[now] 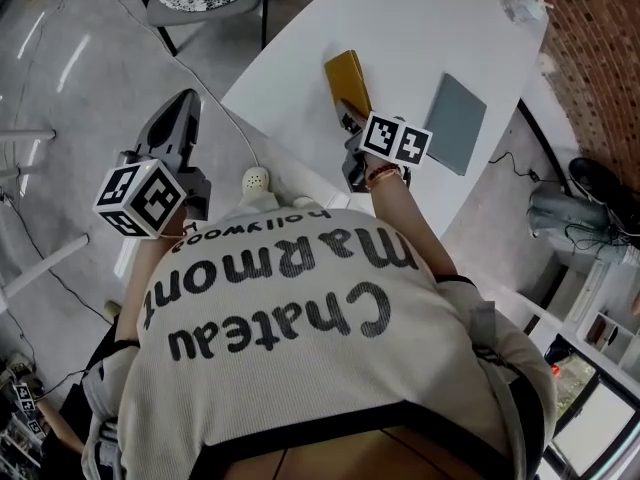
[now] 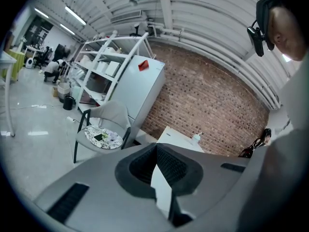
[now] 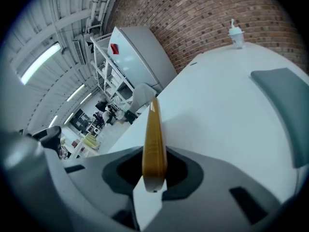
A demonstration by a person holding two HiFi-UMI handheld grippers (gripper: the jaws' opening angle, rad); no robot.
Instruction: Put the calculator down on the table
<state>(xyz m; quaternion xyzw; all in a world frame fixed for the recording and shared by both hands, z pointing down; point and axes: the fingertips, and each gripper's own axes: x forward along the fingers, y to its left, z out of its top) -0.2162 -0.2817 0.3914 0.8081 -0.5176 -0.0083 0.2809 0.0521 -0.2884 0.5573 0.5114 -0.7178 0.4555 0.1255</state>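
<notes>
Near calculator (image 1: 348, 83): shirt (image 1: 330, 368), "Chateau Marmont" (smaller "hollywood")

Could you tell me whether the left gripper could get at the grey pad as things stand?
Probably not without moving: the left gripper hangs beside the table, over the floor, and the right gripper, holding the calculator, sits between it and the pad.

Left gripper (image 1: 186, 102): jaws together, nothing between them, held at the near left. Right gripper (image 1: 350, 118): arm reaching forward, tilted down, jaws clamped on the calculator (image 1: 347, 80).
</notes>
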